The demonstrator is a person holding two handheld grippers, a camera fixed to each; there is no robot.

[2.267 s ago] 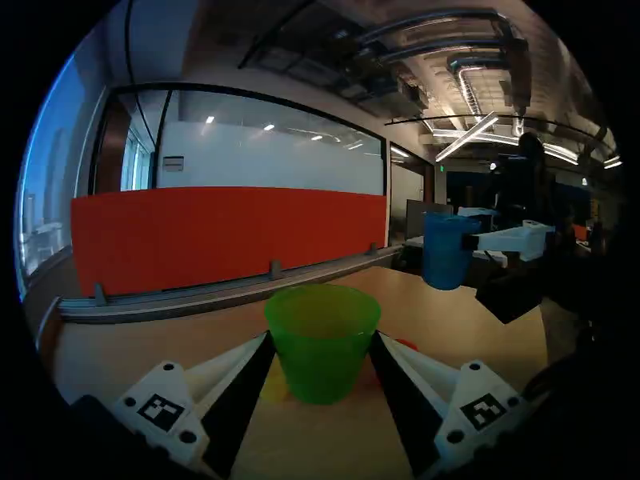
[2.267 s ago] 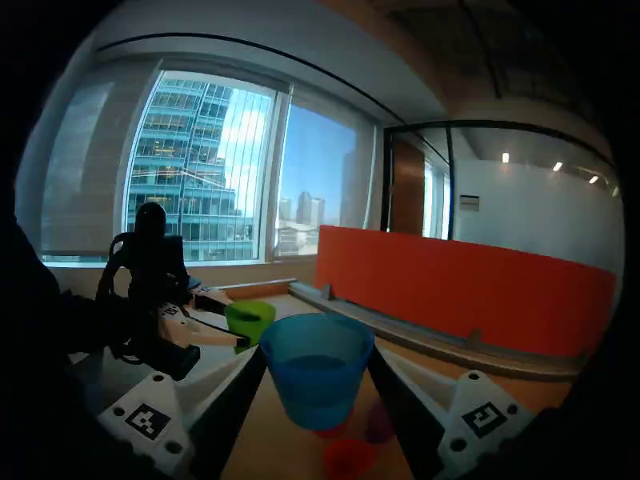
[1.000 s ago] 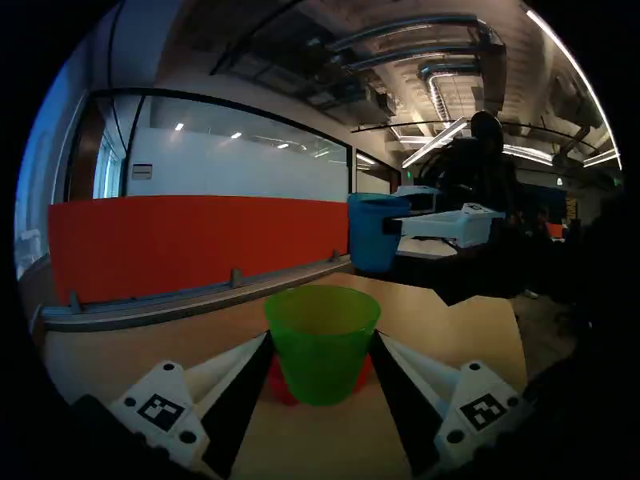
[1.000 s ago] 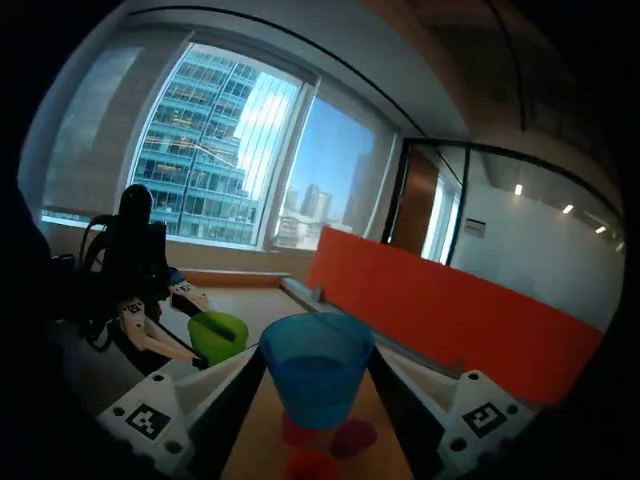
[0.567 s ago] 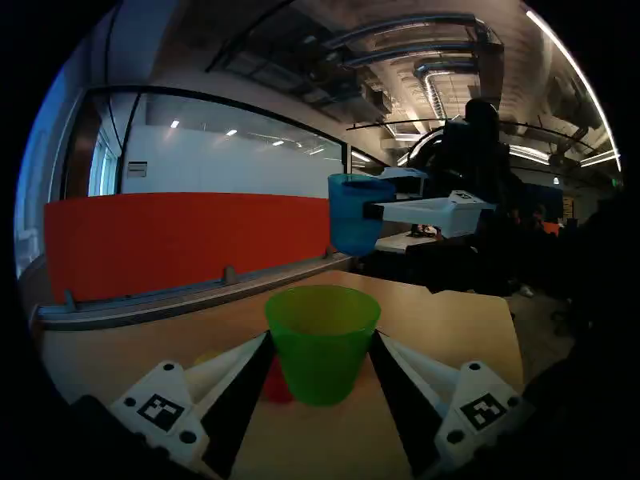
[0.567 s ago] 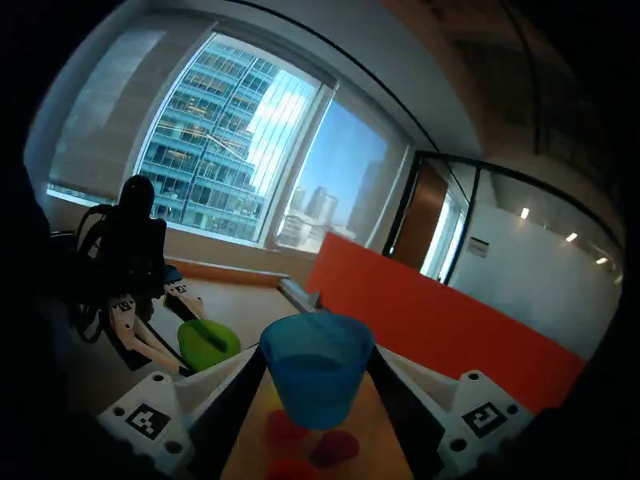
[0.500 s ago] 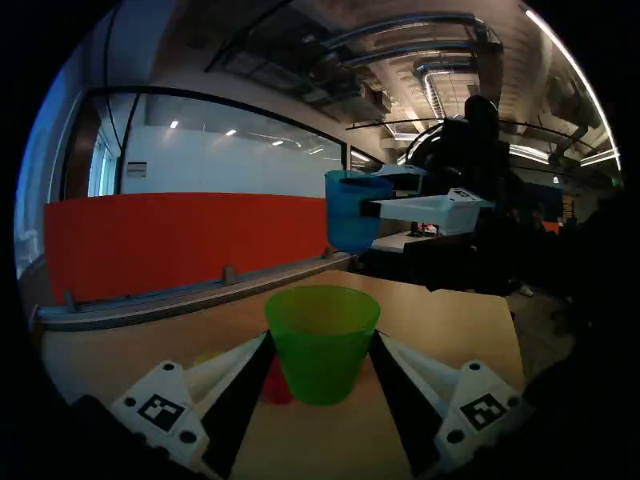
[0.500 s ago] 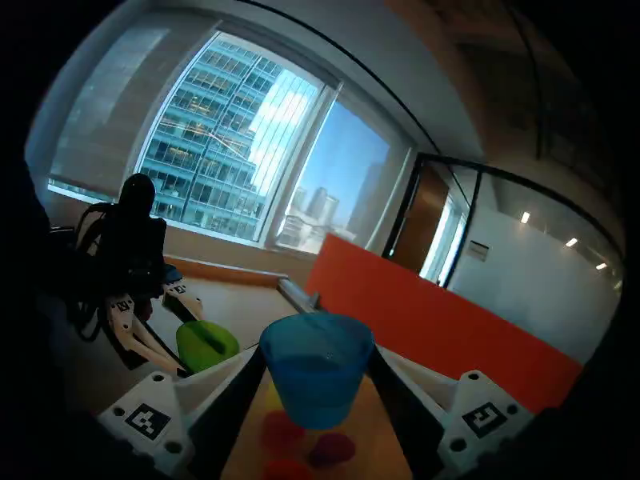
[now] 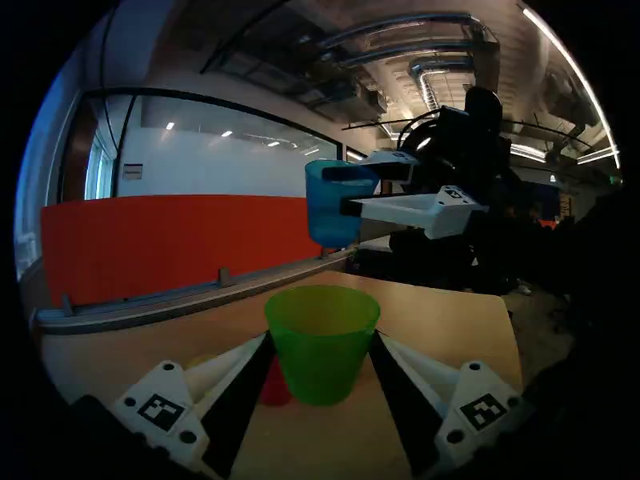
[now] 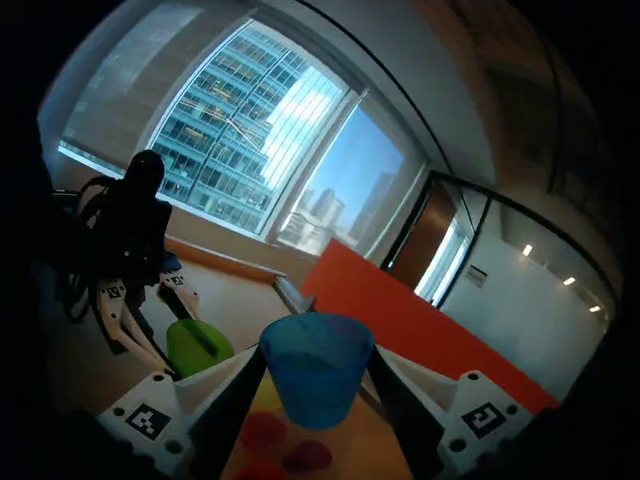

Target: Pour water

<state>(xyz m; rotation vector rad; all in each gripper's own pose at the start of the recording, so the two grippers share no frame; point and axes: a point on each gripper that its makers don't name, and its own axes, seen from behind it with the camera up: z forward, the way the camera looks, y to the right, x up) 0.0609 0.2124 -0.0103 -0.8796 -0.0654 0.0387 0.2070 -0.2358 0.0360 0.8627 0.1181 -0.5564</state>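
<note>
The left gripper grips the green cup upright, low over the worktop — the right gripper, clamped on the blue cup, holds it higher, just beyond the green rim.

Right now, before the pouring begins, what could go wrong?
1. The blue cup in the right gripper hangs above the green cup and not clearly over its mouth, so the stream may land on the table.
2. The left gripper pinches the green cup only at its sides; added weight might tilt it or make it slip.
</note>
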